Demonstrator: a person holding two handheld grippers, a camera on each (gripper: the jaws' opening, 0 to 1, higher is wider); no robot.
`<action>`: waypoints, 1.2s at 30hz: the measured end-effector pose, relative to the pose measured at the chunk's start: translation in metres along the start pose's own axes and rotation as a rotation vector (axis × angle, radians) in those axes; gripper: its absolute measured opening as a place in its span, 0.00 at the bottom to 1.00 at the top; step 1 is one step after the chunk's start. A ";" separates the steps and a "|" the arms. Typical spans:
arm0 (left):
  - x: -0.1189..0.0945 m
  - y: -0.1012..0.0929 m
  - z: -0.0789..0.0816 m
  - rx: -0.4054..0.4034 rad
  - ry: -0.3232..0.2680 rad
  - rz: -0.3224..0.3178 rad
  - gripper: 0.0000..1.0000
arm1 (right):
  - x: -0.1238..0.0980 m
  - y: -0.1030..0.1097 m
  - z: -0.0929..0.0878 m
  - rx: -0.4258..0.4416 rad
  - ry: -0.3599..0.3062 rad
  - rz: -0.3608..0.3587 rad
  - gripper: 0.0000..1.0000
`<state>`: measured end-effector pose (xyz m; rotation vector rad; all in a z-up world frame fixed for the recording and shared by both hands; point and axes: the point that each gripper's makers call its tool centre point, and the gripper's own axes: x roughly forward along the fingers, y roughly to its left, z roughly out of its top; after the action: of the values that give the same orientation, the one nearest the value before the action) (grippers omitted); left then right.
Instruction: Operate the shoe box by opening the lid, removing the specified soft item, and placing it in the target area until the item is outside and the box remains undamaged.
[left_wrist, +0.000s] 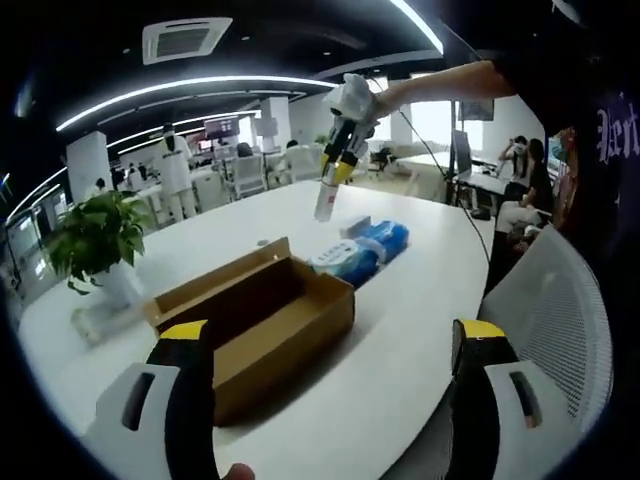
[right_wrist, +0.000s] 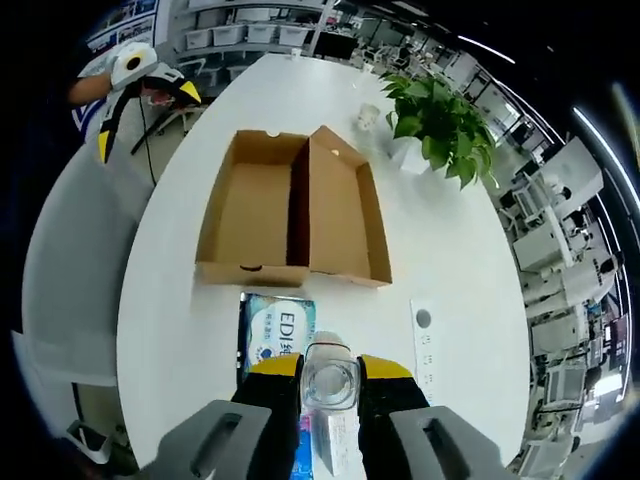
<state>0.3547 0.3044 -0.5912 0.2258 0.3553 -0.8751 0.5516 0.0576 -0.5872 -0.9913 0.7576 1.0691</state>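
While the cardboard shoe box (right_wrist: 295, 205) lies open on the white round table (right_wrist: 450, 260), its lid (right_wrist: 250, 205) folded flat to the left of the tray in the right gripper view, nothing can be seen inside it. In the left gripper view, going from the left, a potted plant (left_wrist: 95, 235) stands near the table edge, then the open box (left_wrist: 265, 320) sits just beyond the left gripper (left_wrist: 335, 395), whose yellow-tipped jaws are spread wide with nothing between them. Farther right, a blue and white soft pack (left_wrist: 365, 250) lies on the table just beside the box's far end, apart from it. Above the pack the right gripper (left_wrist: 335, 175) hangs in the air, pinching a clear bottle (left_wrist: 326, 200) that points down. A white mesh chair (left_wrist: 560, 320) stands at the right edge. In the right gripper view the left gripper (right_wrist: 150, 90) shows at the upper left beyond the table, the soft pack (right_wrist: 275, 325) lies just below the box, and the right gripper (right_wrist: 330, 385) has its jaws pressed on the clear bottle (right_wrist: 330, 380), seen from its end. The plant (right_wrist: 440, 120) stands at the upper right.
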 end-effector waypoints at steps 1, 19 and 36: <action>0.000 0.000 0.000 -0.001 0.000 0.002 0.99 | 0.001 -0.001 0.000 -0.001 -0.001 0.001 0.16; -0.008 0.005 -0.010 -0.013 0.016 0.032 0.99 | 0.046 -0.009 -0.017 -0.061 0.099 0.053 0.16; -0.010 0.011 -0.020 -0.038 0.040 0.059 0.98 | 0.085 -0.006 -0.035 -0.083 0.139 0.089 0.17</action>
<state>0.3536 0.3252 -0.6048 0.2175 0.4001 -0.8059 0.5830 0.0543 -0.6732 -1.1202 0.8835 1.1244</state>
